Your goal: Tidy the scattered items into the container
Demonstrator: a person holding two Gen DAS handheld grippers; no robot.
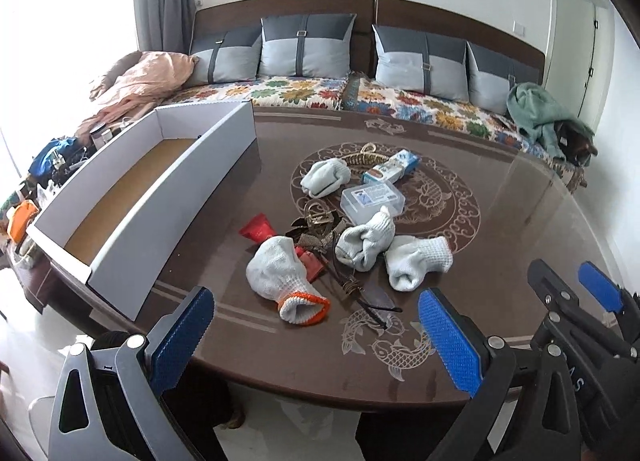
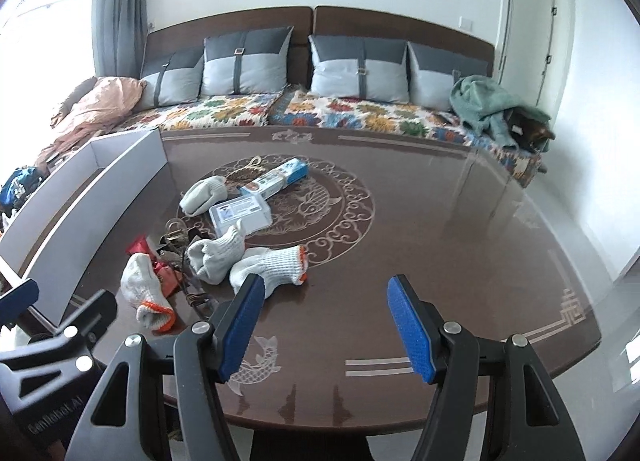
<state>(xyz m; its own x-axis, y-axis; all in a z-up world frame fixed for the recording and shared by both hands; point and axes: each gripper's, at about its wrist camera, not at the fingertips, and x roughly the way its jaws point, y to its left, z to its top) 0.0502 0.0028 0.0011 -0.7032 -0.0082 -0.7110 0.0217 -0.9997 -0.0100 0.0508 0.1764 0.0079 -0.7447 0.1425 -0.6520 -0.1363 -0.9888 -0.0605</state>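
both grippers, left gripper [image 1: 316, 337] and right gripper [image 2: 326, 325], gape wide and empty; orange-cuffed glove [image 1: 288, 281] just ahead of my left pads looks soft, light, so i'd pinch its bunched cuff, white box [image 1: 176, 181] ahead-left.

The glossy dark brown worktop [image 1: 500, 221] bears pale fish and scroll inlays. A long white cardboard container [image 1: 224, 165] with a brown floor stands along its left side. Near the centre lie white knitted gloves [image 1: 288, 273], a clear plastic box [image 1: 372, 201], a blue-and-white carton [image 1: 394, 167] and a red packet [image 1: 258, 229].
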